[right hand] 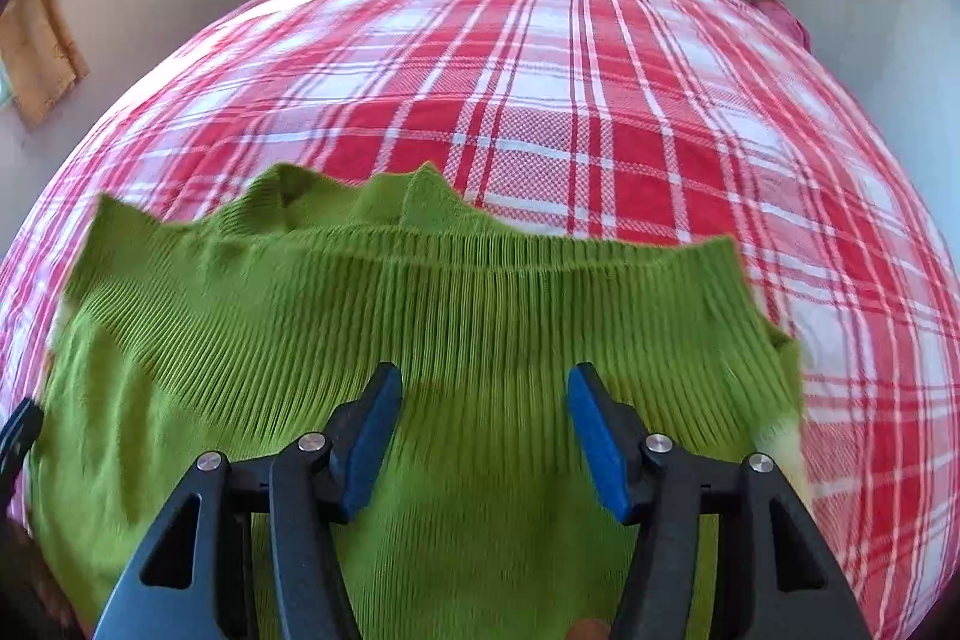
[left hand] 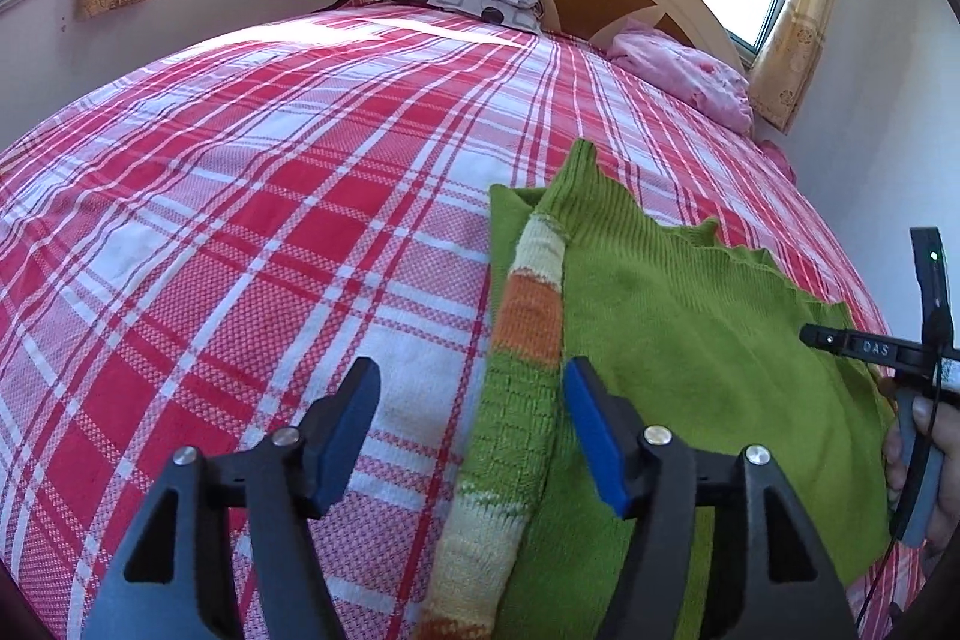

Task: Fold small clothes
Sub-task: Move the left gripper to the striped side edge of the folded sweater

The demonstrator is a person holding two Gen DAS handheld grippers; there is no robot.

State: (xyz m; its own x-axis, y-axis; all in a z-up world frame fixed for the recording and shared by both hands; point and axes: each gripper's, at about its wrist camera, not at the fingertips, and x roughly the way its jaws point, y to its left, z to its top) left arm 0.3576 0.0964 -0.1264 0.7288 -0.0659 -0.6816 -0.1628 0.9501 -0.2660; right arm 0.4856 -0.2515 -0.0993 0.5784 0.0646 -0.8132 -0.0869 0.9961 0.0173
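The green ribbed knit sweater (right hand: 420,340) is spread flat on the red-and-white plaid bedspread (left hand: 240,190), striped sleeve (left hand: 522,340) folded in along its left edge, probably ready for another fold. Left gripper (left hand: 474,400) and right gripper (right hand: 483,406) both gape wide, holding nothing, hovering over it. The near hem at 6 o'clock is cut off, and the right-wrist view is blurry.

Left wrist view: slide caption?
Open left gripper above green sweater's striped sleeve on plaid bedsheet.
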